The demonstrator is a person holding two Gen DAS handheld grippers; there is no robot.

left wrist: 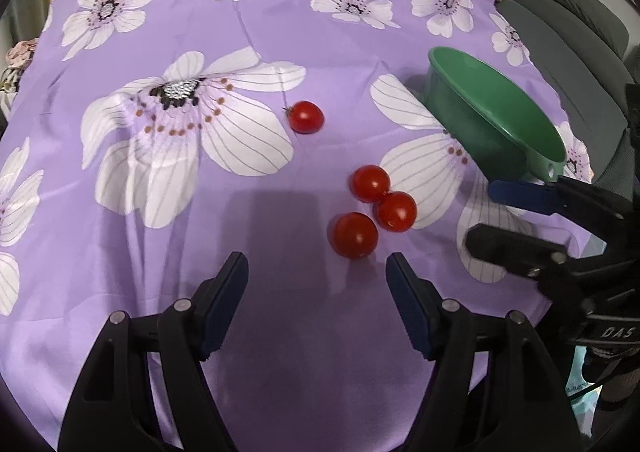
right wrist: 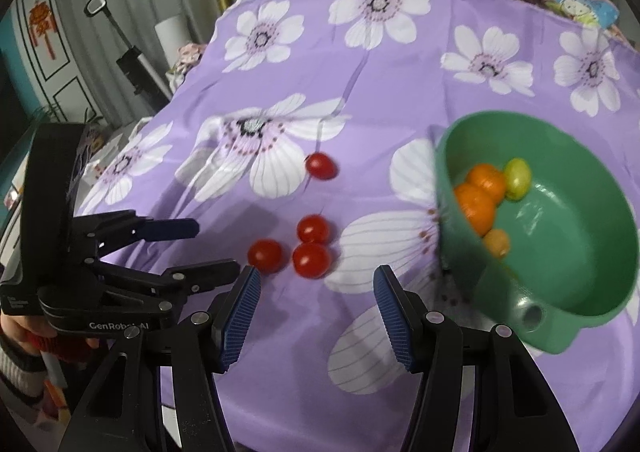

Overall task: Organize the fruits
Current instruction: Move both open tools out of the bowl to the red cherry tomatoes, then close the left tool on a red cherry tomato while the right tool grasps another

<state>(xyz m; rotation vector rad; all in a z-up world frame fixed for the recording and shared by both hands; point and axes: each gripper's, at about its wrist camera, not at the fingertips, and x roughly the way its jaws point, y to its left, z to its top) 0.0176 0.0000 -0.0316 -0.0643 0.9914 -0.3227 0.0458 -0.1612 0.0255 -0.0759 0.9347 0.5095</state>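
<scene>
Both tongs [left wrist: 316, 264] [right wrist: 316, 280] gape empty over four red tomatoes [left wrist: 355, 235]; green bowl [right wrist: 568, 236] holds four fruits.

Red tomatoes [left wrist: 355, 234], green bowl [left wrist: 516, 120]

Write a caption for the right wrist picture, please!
Four small red tomatoes wait on purple flowered cloth beside a green plastic bowl holding orange and yellow fruits.

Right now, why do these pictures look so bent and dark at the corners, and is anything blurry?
Both views are fisheye: the purple cloth bulges and the corners go black. Left wrist view: sharp, with a soft shadow on the cloth ahead of the left gripper. Right wrist view: the green bowl is slightly smeared, with a faint sheen inside; the tomatoes stay fairly crisp.
</scene>
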